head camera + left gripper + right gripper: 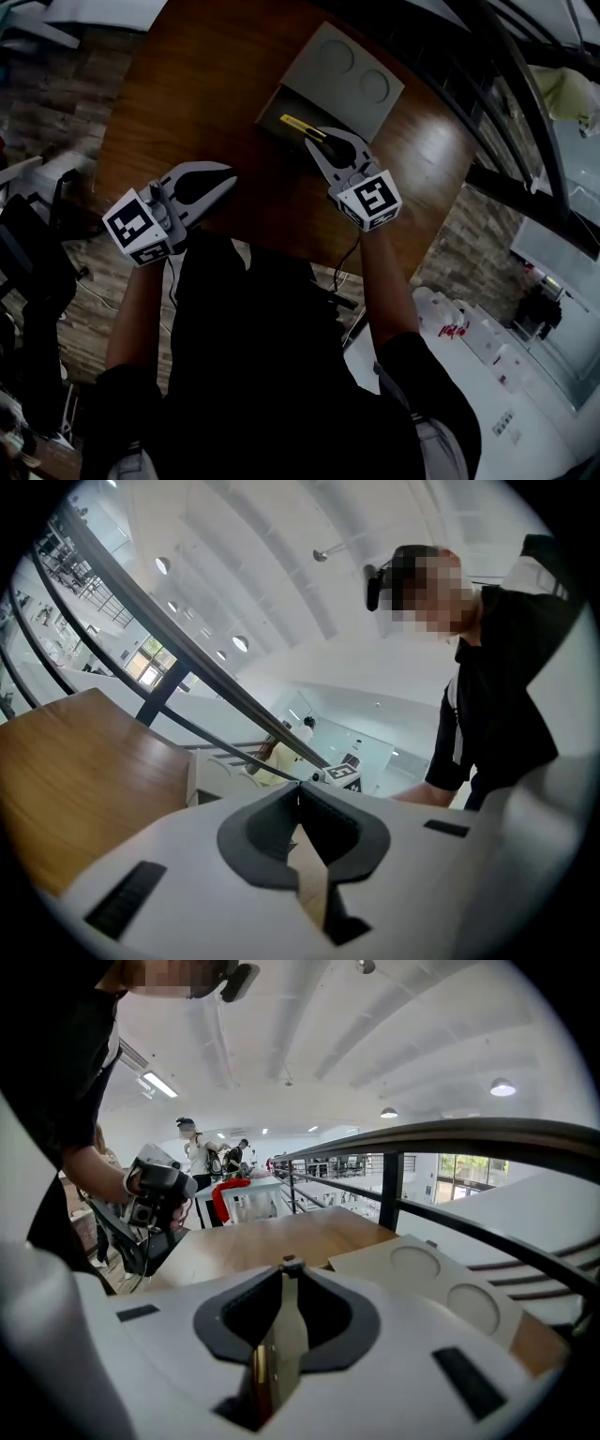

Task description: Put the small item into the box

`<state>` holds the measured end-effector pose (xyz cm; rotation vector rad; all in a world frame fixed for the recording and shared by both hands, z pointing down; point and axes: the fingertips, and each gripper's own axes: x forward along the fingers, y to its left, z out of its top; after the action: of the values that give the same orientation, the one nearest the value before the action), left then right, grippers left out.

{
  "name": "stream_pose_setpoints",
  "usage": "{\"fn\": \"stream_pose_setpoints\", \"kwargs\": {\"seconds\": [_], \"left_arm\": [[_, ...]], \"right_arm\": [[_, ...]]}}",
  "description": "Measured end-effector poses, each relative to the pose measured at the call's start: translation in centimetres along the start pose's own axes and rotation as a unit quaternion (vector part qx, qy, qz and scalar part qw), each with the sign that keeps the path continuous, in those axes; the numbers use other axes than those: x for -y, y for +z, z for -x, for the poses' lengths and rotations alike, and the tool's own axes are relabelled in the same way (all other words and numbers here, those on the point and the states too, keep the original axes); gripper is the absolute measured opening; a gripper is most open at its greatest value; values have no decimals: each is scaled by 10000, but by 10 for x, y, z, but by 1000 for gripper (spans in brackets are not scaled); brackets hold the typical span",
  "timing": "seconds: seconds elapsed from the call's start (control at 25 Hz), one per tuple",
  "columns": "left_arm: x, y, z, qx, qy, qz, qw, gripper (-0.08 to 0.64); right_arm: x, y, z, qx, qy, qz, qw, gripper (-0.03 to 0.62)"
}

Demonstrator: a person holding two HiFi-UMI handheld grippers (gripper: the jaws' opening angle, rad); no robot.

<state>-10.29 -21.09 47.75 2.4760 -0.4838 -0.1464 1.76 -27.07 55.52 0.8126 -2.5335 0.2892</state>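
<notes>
Right gripper (pixel 321 139) pinches the small item (pixel 293 122), aimed at the box (pixel 384 105) at twelve o'clock for dropping in; left gripper (pixel 228 180), jaws together and empty, idles at nine

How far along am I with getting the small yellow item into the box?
Done: the right tool is shut on the small yellow-and-black item. In hand: it hangs by the near edge of the pale grey box with two round recesses. Left: placing it inside and releasing. The left tool is shut, empty.
</notes>
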Motion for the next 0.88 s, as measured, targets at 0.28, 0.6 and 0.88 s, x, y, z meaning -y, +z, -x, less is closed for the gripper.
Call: {"fn": "stream_pose_setpoints", "kwargs": {"seconds": [0.28,0.6,0.88], "left_arm": [[-1,-8,9,-4,80,113,9999,18],[1,-13,14,49,120,208,9997,18],[3,-15,13,67,110,257,9996,18]], "right_arm": [[4,-21,-18,-284,135,-155,9994,63],[9,-40,-34,-802,96,-99,9967,63],[11,-44,-39,-1002,108,-75,9949,63]]}}
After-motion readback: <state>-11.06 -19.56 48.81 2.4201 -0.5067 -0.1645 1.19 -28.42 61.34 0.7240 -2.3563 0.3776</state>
